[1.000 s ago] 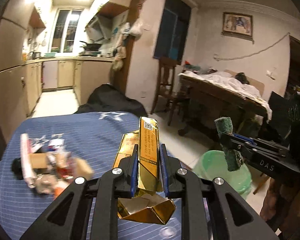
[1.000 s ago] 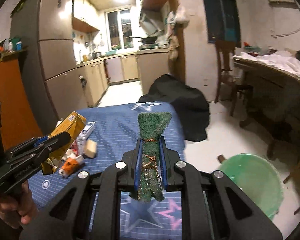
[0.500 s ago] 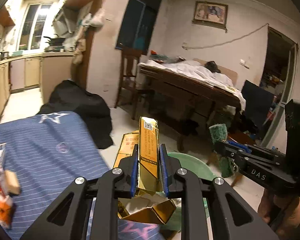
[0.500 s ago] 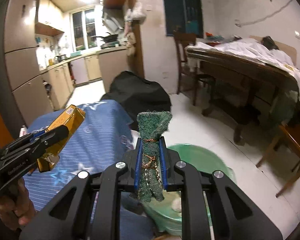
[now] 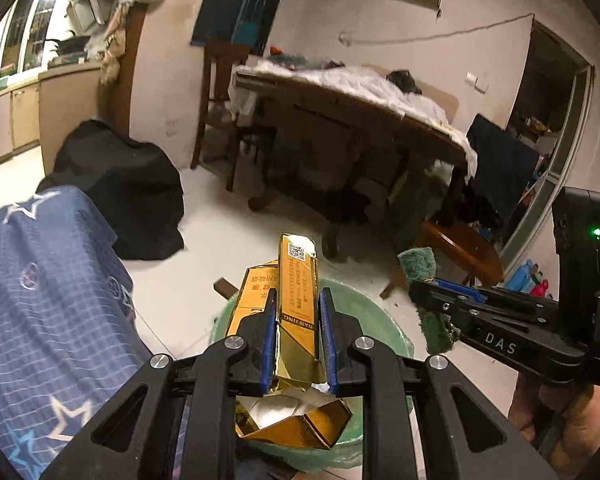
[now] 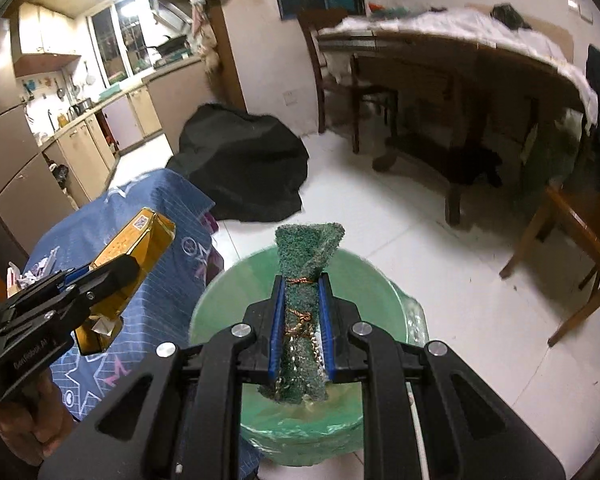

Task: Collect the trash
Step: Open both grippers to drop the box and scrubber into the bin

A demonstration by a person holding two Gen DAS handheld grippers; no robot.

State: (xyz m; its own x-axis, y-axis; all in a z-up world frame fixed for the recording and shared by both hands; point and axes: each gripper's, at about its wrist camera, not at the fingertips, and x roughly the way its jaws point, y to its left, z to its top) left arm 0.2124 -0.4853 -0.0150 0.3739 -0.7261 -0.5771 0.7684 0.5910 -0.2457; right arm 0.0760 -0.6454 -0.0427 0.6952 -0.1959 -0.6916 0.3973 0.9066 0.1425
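Trash is in both tools: the left tool (image 5: 296,332) grips a crushed gold cardboard carton (image 5: 296,304), the right tool (image 6: 302,320) grips a green scouring pad tied with copper wire (image 6: 306,280). Both hang over the green plastic-lined bin (image 6: 220,312). Released too near the rim, the long carton may tip out onto the white floor (image 6: 440,264).

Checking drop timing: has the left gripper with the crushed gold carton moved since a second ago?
Yes. The left gripper swung off the blue tablecloth, now over the green-lined bin.
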